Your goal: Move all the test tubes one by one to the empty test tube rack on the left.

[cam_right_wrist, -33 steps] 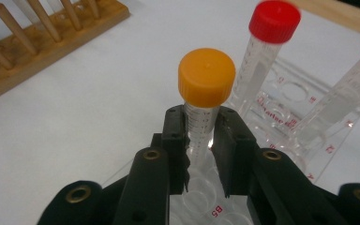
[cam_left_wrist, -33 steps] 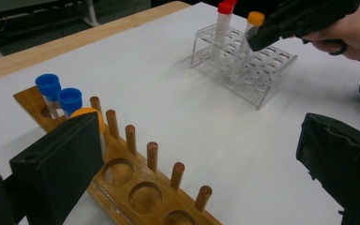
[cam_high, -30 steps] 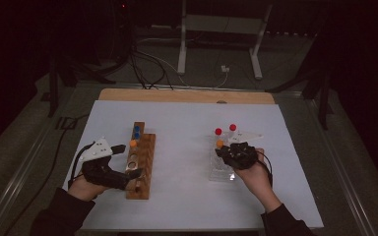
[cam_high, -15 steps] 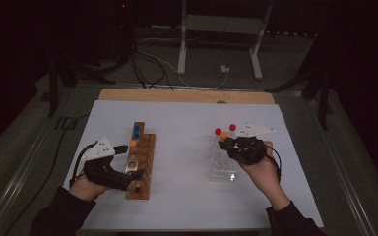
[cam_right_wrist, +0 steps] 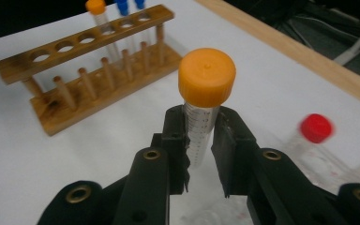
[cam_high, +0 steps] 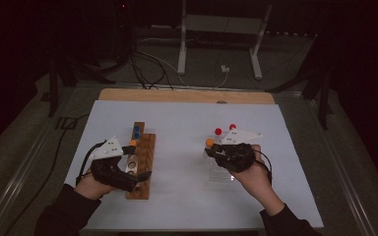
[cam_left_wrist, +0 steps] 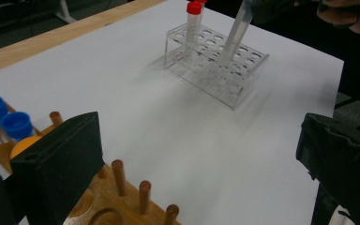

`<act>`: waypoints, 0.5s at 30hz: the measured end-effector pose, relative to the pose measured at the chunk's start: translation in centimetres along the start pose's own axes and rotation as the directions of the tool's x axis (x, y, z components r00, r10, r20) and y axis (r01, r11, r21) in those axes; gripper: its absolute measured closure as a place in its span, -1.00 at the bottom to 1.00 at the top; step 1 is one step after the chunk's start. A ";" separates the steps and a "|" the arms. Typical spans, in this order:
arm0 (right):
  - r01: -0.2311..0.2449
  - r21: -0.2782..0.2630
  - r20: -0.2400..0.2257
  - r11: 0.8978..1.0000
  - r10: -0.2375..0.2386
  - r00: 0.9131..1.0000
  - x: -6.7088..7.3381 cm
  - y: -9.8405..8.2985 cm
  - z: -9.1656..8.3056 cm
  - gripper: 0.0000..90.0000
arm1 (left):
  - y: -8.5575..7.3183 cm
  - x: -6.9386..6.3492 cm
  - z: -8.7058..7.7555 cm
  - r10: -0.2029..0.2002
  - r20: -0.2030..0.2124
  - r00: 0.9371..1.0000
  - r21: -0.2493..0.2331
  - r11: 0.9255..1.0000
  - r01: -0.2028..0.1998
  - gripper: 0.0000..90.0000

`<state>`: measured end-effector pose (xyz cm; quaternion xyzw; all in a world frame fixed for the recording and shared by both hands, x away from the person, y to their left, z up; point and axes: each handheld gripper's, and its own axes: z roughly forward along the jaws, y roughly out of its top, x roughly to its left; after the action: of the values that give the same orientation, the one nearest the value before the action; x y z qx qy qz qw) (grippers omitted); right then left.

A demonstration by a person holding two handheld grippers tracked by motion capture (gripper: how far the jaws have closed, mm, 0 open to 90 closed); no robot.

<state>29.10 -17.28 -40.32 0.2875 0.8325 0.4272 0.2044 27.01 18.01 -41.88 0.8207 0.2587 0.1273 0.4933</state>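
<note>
From the high view, my left gripper (cam_high: 128,173) lies low on the white counter (cam_high: 177,123) against the near end of the brown wooden tube rack (cam_high: 141,164), where two blue-capped tubes (cam_high: 136,132) and an orange-capped one stand at the far end. My right gripper (cam_high: 215,151) hovers above the clear plastic tube rack (cam_high: 222,173), with the orange-capped clear tube (cam_high: 209,143) at its tip and two red-capped tubes (cam_high: 218,131) just behind.

In the left gripper view, my black jaws stand wide apart with nothing between them, the wooden rack's pegs (cam_left_wrist: 118,176) just below. Across the counter the clear rack (cam_left_wrist: 215,65) carries a red-capped tube (cam_left_wrist: 191,23), and the held tube (cam_left_wrist: 238,29) leans above its holes, its tip just over them.

In the right gripper view, my jaws are clenched on the graduated body of the orange-capped tube (cam_right_wrist: 206,79), just under its cap, holding it upright. The wooden rack (cam_right_wrist: 89,70) lies beyond, well apart, and a blurred red cap (cam_right_wrist: 316,127) shows at the right.
</note>
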 end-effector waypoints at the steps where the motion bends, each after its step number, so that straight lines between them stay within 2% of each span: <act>1: 0.005 0.003 -0.007 1.000 -0.005 1.000 0.2 0.0 0.2 0.67 | 0.1 -0.1 0.1 0.002 0.007 1.000 0.003 1.000 -0.002 -0.96; 15: 0.044 0.028 -0.113 0.999 -0.041 0.993 3.4 -0.8 2.2 0.68 | 0.8 -1.4 2.0 0.039 0.075 0.996 0.026 0.999 -0.041 -0.95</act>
<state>27.58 -14.09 -42.56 0.2482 0.8550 0.4257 0.1619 26.97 15.45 -42.02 0.8366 0.2251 0.1029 0.4887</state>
